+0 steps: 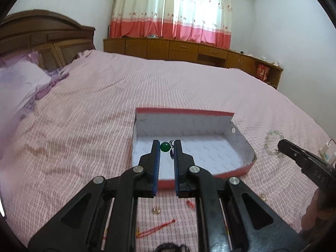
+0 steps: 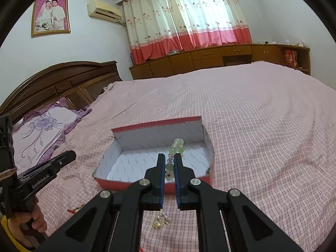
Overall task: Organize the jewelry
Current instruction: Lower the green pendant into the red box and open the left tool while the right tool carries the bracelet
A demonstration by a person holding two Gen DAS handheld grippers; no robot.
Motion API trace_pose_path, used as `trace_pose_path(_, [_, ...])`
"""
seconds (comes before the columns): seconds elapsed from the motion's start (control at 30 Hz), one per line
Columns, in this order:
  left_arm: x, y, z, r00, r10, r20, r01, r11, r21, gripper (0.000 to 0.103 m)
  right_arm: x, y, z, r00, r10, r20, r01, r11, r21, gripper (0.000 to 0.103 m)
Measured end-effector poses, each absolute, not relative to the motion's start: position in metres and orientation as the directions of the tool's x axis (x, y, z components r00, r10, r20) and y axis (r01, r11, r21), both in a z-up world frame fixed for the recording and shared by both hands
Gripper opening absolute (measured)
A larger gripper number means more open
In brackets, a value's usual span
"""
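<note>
My left gripper [image 1: 167, 145] is shut on a green bead [image 1: 165, 147] with a small metal clasp, held above the open red box [image 1: 184, 111] with a white inside. At the right edge of that view, the right gripper [image 1: 280, 145] carries a pale green bead bracelet [image 1: 272, 141]. In the right wrist view, my right gripper [image 2: 169, 157] is shut on that bracelet [image 2: 175, 147], whose beads stick out past the fingertips in front of the box [image 2: 155, 125]. The left gripper [image 2: 72, 154] shows at the far left, held by a hand.
The box lies on a pink bedspread [image 1: 105, 115]. Near me lie gold earrings [image 2: 160, 220], another gold piece [image 1: 263, 197], a red cord [image 1: 155, 227] and a small red scrap [image 1: 190, 203]. A purple pillow [image 2: 42, 130] and wooden headboard [image 2: 63, 77] are left; cabinets [image 1: 189, 49] line the far wall.
</note>
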State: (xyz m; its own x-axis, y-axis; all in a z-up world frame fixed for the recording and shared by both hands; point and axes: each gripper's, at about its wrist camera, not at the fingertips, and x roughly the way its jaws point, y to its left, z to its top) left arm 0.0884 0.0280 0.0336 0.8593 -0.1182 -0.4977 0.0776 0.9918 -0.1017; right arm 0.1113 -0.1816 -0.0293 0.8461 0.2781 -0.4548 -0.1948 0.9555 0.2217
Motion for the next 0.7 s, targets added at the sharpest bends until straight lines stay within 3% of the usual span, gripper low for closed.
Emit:
trace_pose_path(0.37, [0.128,0.010,0.021,0.876,-0.105,-0.470,0.077,0.994,-0.078,0.004,0.151,-0.155,-0.036,0.856,0.272,-0.439,-0.223,0.961,0.162,0.009])
trace_pose_path(0.7, [0.174,0.010,-0.004,0.849,-0.089,-0.522,0.038,0.993,-0.107,0.004,0.194,-0.145,-0.063,0.842,0.246,-0.480,-0.201,0.969,0.146,0.009])
